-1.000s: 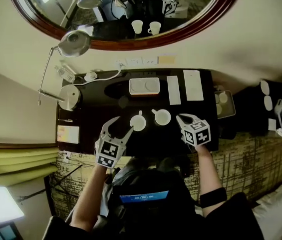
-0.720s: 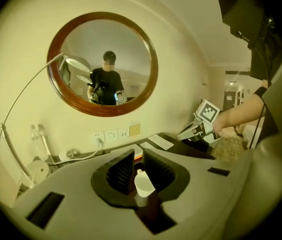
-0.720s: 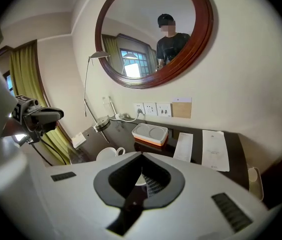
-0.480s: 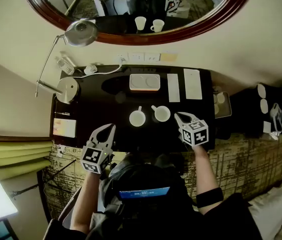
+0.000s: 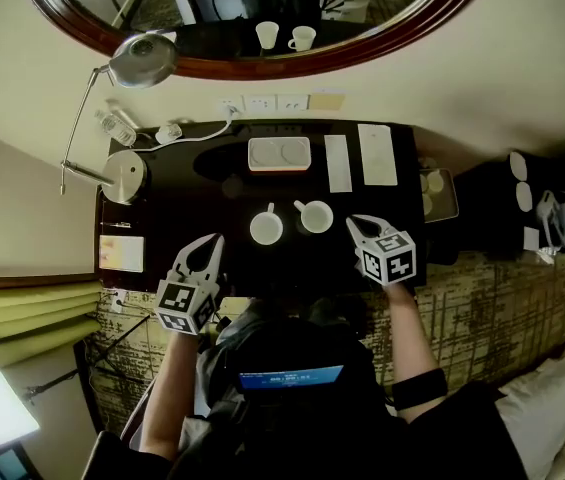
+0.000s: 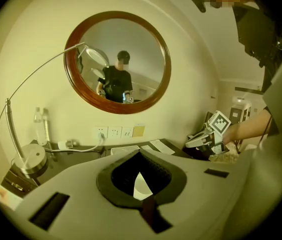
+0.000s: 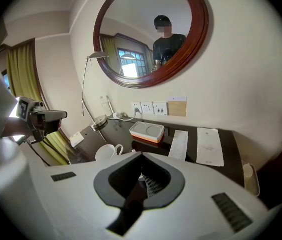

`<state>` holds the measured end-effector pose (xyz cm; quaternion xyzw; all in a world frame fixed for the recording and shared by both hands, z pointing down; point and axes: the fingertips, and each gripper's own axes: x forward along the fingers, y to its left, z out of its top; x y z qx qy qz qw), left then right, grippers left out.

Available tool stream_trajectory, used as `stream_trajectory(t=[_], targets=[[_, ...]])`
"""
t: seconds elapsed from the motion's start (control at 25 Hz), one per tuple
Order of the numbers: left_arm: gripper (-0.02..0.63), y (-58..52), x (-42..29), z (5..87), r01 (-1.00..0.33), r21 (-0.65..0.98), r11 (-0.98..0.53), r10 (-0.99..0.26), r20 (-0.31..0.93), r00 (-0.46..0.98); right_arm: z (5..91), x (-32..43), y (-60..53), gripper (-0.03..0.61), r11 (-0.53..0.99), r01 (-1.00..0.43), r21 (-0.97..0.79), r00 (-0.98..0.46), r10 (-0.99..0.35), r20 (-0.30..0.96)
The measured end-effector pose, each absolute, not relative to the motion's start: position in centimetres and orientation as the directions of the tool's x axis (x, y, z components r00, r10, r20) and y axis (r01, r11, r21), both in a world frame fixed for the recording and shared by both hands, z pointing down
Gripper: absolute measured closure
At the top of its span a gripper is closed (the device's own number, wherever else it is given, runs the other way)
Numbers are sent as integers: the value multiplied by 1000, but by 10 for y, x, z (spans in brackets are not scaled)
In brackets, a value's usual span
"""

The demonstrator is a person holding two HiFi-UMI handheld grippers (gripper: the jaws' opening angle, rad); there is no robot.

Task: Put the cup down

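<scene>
Two white cups stand side by side on the dark desk: the left cup and the right cup. My left gripper is shut and holds nothing, back at the desk's front edge, well to the left of the left cup. In the left gripper view, a sliver of white cup shows through the closed jaws of the left gripper. My right gripper is shut and empty, just right of the right cup. In the right gripper view, one cup stands left of the right gripper.
A white tray and two paper cards lie at the back of the desk. A desk lamp's base and small bottles stand at the back left. A small tray sits past the right end. A round mirror hangs above.
My left gripper let go of the left cup, drew back to the desk's front left edge and closed its jaws. The cup stays on the desk. The right gripper hardly moved.
</scene>
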<state>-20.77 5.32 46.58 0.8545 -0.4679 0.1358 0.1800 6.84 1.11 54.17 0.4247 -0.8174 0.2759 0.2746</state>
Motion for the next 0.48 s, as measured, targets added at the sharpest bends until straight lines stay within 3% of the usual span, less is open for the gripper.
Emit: stream_trajectory(t=[0.28, 0.48], targets=[[614, 54, -201, 477, -850, 239, -470, -733, 430, 527, 549, 71, 16, 577, 493, -840, -226, -494, -522, 695], [612, 55, -200, 497, -868, 342, -360, -711, 502, 493, 549, 71, 18, 577, 489, -838, -242, -501, -514, 696]])
